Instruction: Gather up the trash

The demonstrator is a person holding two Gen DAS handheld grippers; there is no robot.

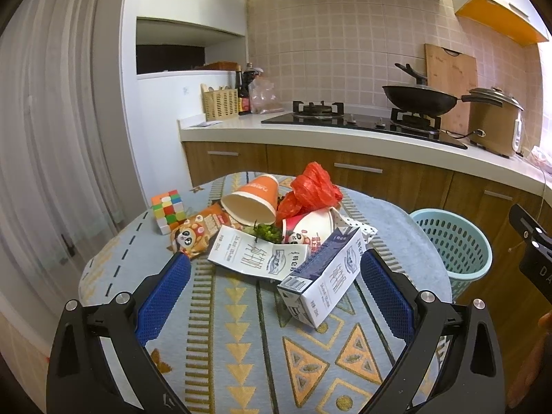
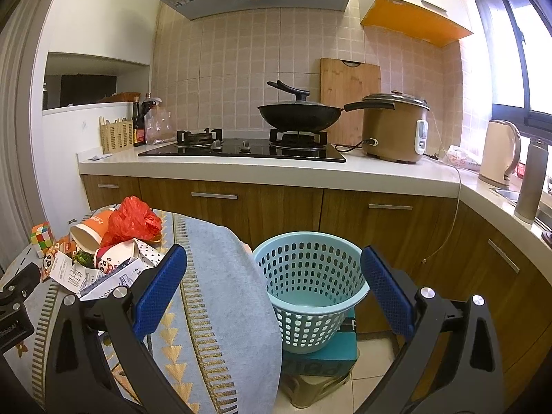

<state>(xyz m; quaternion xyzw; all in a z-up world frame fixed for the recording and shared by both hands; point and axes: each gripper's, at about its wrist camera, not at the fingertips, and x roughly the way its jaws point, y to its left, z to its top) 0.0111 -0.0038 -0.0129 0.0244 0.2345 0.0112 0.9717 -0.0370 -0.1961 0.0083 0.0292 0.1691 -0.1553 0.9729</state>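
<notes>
Between the blue pads of the left gripper (image 1: 276, 288), whose jaws stand wide apart and hold nothing, a small milk carton (image 1: 322, 277) lies tilted on the patterned tablecloth (image 1: 241, 338), nearer the right pad than the left but touching neither. Just beyond it, ahead of the fingers, the rest of the trash is heaped together: a flattened white carton (image 1: 255, 255) lying flat, an orange paper cup (image 1: 253, 200) on its side with its mouth toward the camera, a crumpled red plastic bag (image 1: 312, 189) on top of the pile, a red-and-white paper cup (image 1: 305, 229) beside the bag, a bit of green leafy scrap (image 1: 267, 231) between the cups, and an orange snack wrapper (image 1: 195, 233) with a panda face off toward the left pad. A colour cube (image 1: 169, 210) stands farther left, just beside the wrapper. Far to the right, past the table's edge, a pale blue perforated basket (image 1: 455, 245) sits lower than the tabletop. The right gripper (image 2: 274, 284) is likewise spread open and empty; from its own camera the basket (image 2: 310, 276) appears between its two pads and below them, standing on a teal box (image 2: 327, 348), with the grey edge of the tablecloth (image 2: 234, 293) draped down next to the left pad. The trash pile shows off to the left of that gripper, red bag (image 2: 132, 220) uppermost. Beyond both grippers runs a kitchen counter (image 2: 241, 169) with a wok (image 2: 298, 114) on the hob.
</notes>
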